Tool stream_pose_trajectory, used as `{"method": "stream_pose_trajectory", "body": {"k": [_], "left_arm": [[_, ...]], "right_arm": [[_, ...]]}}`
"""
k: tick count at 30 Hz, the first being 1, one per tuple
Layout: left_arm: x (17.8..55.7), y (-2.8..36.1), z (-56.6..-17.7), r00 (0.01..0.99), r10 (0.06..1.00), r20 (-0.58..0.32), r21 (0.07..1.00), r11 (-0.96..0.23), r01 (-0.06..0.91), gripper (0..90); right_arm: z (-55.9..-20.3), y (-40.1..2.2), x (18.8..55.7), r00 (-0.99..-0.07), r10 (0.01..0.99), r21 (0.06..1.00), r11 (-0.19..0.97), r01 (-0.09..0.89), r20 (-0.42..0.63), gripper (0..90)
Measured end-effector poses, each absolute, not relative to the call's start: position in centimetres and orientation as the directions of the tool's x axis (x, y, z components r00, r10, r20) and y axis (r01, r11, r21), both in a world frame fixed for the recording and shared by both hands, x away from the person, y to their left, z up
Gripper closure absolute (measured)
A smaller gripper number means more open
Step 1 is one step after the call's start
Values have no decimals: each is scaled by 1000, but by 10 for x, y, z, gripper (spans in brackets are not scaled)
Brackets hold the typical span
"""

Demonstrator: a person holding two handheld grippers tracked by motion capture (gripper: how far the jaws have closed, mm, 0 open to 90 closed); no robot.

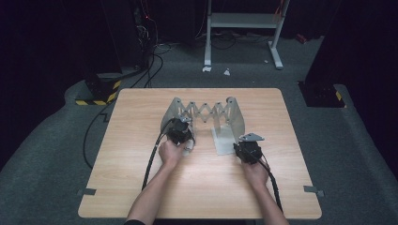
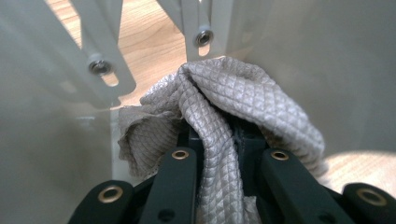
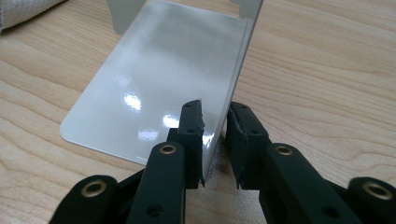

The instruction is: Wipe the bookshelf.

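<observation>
Near the middle of the high view a pale metal folding rack (image 1: 205,112) stood on the wooden bench (image 1: 141,178), its scissor lattice stretched between two upright end plates. The left tongs (image 1: 184,140) sat at the foot of the rack's left end plate, just left of center, with the person's left hand (image 1: 171,153) behind them and a black cable trailing down toward the bottom edge. In the left gripper view the left tongs (image 2: 229,140) were closed tight on a grey quilted cloth (image 2: 224,107); the cloth bunched up over the jaw tips in the center of the frame and hung down between them, pressed close against the rack's pale wall (image 2: 327,70), with two rivets of the lattice above it in the upper left and upper center. The right tongs (image 1: 241,149) lay right of center in the high view, at the near corner of the rack's flat right foot plate (image 1: 224,139), the right hand (image 1: 256,173) below them. In the right gripper view the right tongs (image 3: 215,140) stood narrow around the thin edge of an upright glossy plate (image 3: 154,79), one jaw on each side; the left pad lay against the plate, while I could not tell whether the right pad touched it. The bench's grain ran across the frame around it, and a corner of cloth (image 3: 23,11) showed at the upper left.
</observation>
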State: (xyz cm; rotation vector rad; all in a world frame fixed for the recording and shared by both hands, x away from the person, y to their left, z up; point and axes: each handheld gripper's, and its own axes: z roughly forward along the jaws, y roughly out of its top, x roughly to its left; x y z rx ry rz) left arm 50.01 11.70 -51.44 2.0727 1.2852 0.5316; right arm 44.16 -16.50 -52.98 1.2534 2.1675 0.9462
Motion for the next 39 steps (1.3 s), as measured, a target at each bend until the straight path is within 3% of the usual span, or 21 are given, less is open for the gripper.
{"method": "stream_pose_trajectory", "body": {"k": [39], "left_arm": [[428, 139, -519, 458, 889, -15, 722, -308, 620, 804]], "right_arm": [[-530, -165, 441, -479, 876, 752, 350, 559, -52, 762]]}}
